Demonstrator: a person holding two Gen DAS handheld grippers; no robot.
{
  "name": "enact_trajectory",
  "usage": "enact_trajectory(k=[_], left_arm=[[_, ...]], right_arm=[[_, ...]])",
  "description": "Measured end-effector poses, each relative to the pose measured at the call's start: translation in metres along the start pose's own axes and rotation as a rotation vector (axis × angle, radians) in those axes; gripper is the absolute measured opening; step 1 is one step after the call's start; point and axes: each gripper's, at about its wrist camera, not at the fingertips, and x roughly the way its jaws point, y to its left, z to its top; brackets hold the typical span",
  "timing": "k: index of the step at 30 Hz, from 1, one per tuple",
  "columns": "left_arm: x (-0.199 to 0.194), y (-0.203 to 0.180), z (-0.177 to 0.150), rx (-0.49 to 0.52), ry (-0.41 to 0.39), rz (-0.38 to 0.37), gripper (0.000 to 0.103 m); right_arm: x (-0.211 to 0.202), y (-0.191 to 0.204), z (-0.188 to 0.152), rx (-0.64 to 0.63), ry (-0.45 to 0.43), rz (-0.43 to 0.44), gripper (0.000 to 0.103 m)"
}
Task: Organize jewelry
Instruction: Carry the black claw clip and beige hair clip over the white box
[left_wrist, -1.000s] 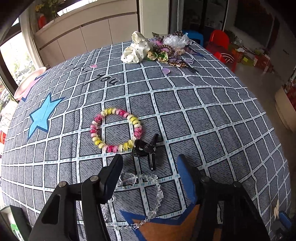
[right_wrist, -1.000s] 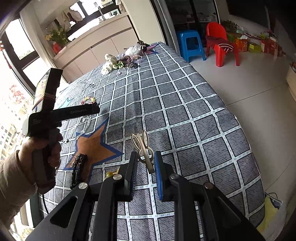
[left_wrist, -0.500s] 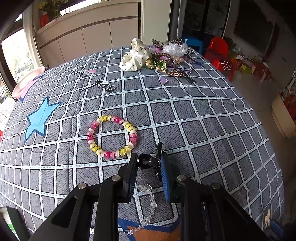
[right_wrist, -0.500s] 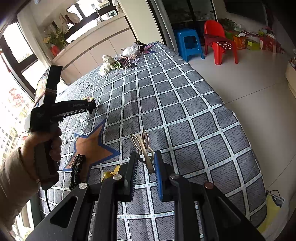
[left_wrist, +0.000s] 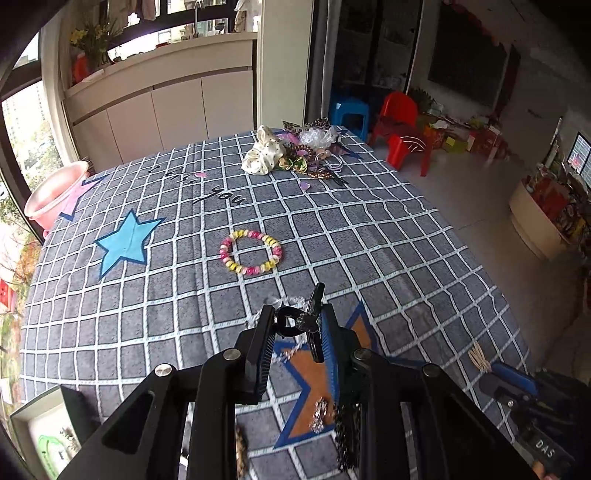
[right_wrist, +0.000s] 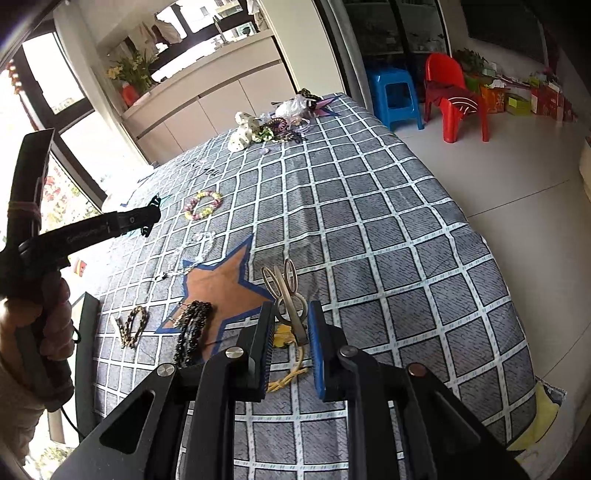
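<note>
- Left wrist view: my left claw (left_wrist: 298, 325) is pinching a black hair clip (left_wrist: 308, 318), held up off the grid-patterned bed cover (left_wrist: 369, 236).
- Beyond it, a pink-and-yellow bead bracelet (left_wrist: 251, 252) lies flat on the cover, well apart from the pile of hair accessories (left_wrist: 295, 153) at the far edge.
- A clear bead strand (left_wrist: 284, 352) shows below the clip, near the orange star (left_wrist: 325, 384).
- Right wrist view: my right claw (right_wrist: 291, 322) is closed on a gold clip (right_wrist: 288, 291), its looped end sticking out forward between the fingers.
- A yellow piece (right_wrist: 284, 339) lies just beneath the claw.
- To the left, a black bead bracelet (right_wrist: 192, 330) and a gold-and-black chain (right_wrist: 133, 325) rest on the cover near the star.
- My left claw (right_wrist: 149, 218) shows at the left, above the cover, the black clip in its tips.
</note>
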Motion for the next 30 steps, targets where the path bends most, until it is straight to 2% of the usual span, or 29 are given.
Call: enact_trajectory(k=[4, 8, 11, 18, 23, 30], left_arm=[[-0.031, 0.018, -0.027, -0.026, 0.001, 0.012, 0.032], [-0.055, 0.039, -0.059, -0.046, -0.002, 0.059, 0.032], [-0.075, 0.059, -0.081, -0.087, -0.006, 0.064, 0.032], [-0.117, 0.108, -0.133, -0.190, -0.040, 0.136, 0.032], [-0.135, 0.150, -0.169, -0.279, -0.040, 0.191, 0.032], [-0.135, 0.198, -0.213, -0.375, 0.013, 0.248, 0.032]], right_arm=[[-0.004, 0.028, -0.004, -0.036, 0.011, 0.039, 0.020], [-0.004, 0.061, -0.013, -0.079, 0.031, 0.082, 0.019], [-0.003, 0.089, -0.020, -0.116, 0.046, 0.117, 0.019], [0.005, 0.161, -0.039, -0.225, 0.087, 0.203, 0.019], [0.015, 0.215, -0.053, -0.311, 0.126, 0.265, 0.019], [0.034, 0.283, -0.077, -0.414, 0.198, 0.330, 0.019]])
